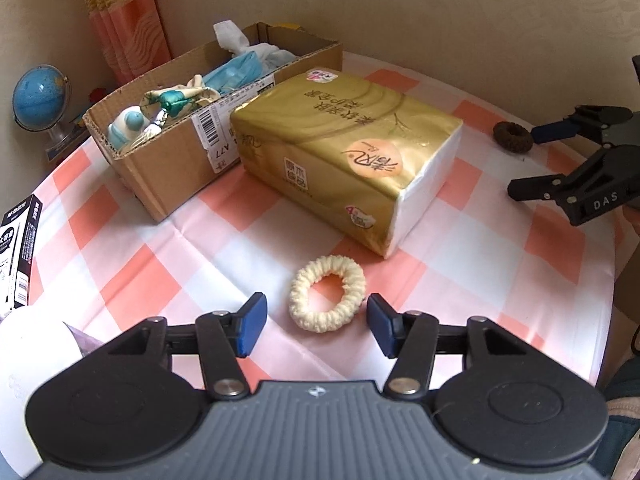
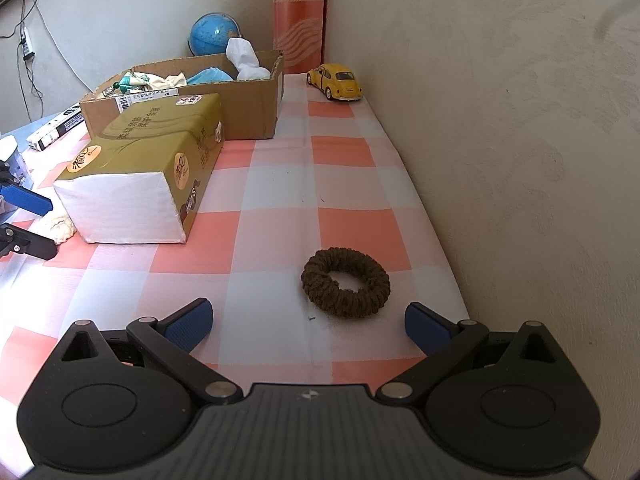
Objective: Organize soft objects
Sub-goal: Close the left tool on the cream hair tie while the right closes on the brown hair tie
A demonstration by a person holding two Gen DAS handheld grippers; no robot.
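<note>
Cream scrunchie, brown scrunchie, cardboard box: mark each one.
cream scrunchie (image 1: 298, 300): left wrist view, left side of its ring.
brown scrunchie (image 2: 345, 307): right wrist view, near side of ring.
cardboard box (image 1: 176, 168): left wrist view, front wall.

A pink-and-white checked tablecloth (image 2: 340, 152) is showing beneath a cream scrunchie (image 1: 327, 298) and a dark brown scrunchie (image 2: 345, 282). A gold tissue pack (image 1: 340, 152) is lying beside a brown cardboard box (image 1: 180, 160). A blue globe (image 1: 38, 98) and a yellow toy car (image 2: 335, 81) are standing behind.
</note>
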